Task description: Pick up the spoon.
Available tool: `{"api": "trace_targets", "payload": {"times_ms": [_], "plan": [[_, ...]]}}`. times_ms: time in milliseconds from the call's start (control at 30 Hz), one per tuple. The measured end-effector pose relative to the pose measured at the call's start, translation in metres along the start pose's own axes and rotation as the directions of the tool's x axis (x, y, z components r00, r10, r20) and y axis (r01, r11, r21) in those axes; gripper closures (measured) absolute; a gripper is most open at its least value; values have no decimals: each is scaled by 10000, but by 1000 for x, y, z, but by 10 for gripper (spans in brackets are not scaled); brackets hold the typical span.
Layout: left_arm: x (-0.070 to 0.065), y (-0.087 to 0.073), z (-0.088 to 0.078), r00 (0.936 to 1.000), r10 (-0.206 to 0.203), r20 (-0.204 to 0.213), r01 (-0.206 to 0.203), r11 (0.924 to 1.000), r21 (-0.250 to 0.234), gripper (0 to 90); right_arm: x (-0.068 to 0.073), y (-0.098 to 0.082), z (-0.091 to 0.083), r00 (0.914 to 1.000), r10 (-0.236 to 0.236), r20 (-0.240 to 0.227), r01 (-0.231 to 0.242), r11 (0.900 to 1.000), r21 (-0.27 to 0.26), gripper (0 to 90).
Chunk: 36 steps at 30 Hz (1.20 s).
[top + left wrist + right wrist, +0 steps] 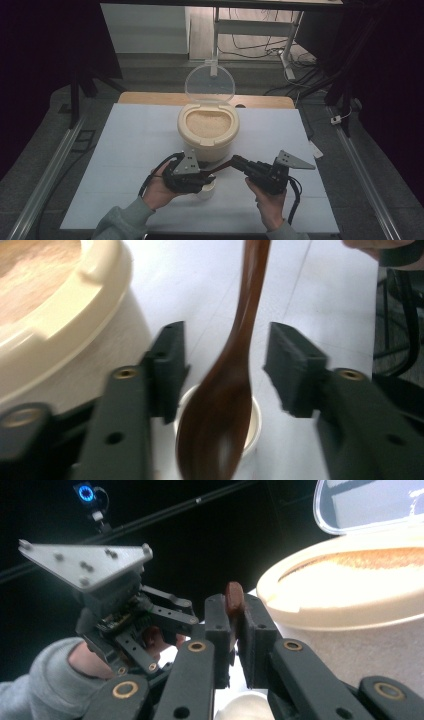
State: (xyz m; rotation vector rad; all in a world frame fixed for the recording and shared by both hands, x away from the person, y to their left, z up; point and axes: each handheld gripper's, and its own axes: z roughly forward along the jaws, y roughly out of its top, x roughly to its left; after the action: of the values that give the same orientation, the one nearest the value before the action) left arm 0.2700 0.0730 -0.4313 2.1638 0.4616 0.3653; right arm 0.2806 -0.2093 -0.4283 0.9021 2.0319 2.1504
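Cream round container (208, 134) sits mid-desk on the pale sheet covering the desk (130, 150), filled near the brim with pale tan grain, looks like rice, surface level and undisturbed; its clear round lid (209, 83) stands hinged up at the far side, fully open. Just in front of it, toward the person, a small white cup (206, 189) stands on the desk, mostly hidden under the left gripper in the high view; in the left gripper view the cup (255, 422) shows below the spoon bowl, contents can't be made out. Dark brown wooden spoon (220, 168) spans between the two grippers, near level, apart from the rice container. Right gripper (234, 611) has jaws clamped on the end of the spoon handle (233, 598), pads pressing both sides, brown tip poking out above them; in the high view it (235, 161) points left toward the other hand. Left gripper (225, 365) has jaws parted, spoon (225, 400) running down between them with gaps either side, neither pad touching it; spoon bowl hangs over the cup mouth, bowl blurred so can't tell if anything is in it. Left gripper (202, 175) sits just beside the container's near wall, cream wall (65, 340) at the left of its own view. Both hands low at the near edge of the desk, grey sleeves
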Motion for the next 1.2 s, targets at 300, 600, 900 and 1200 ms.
{"api": "trace_targets", "payload": {"times_ms": [300, 600, 900, 1200], "plan": [[9, -41, -24, 9859, -1508, -720, 1493, 9884, -265, 295, -5, 10, -17, 9991, -190, 369, 205, 9989, -411, 834], [26, -99, -49, 9555, -2499, -1570, 2535, 9673, 28, 254, -8, 20, -32, 9965, -440, 717, 491, 9963, -708, 835], [34, -141, -70, 9162, -3299, -2273, 3379, 9412, -42, 233, -15, 26, -43, 9923, -519, 1121, 619, 9942, -876, 834], [42, -163, -83, 8886, -3805, -2562, 3880, 9214, -228, 224, -18, 30, -49, 9881, -640, 1395, 775, 9926, -934, 834]]}}
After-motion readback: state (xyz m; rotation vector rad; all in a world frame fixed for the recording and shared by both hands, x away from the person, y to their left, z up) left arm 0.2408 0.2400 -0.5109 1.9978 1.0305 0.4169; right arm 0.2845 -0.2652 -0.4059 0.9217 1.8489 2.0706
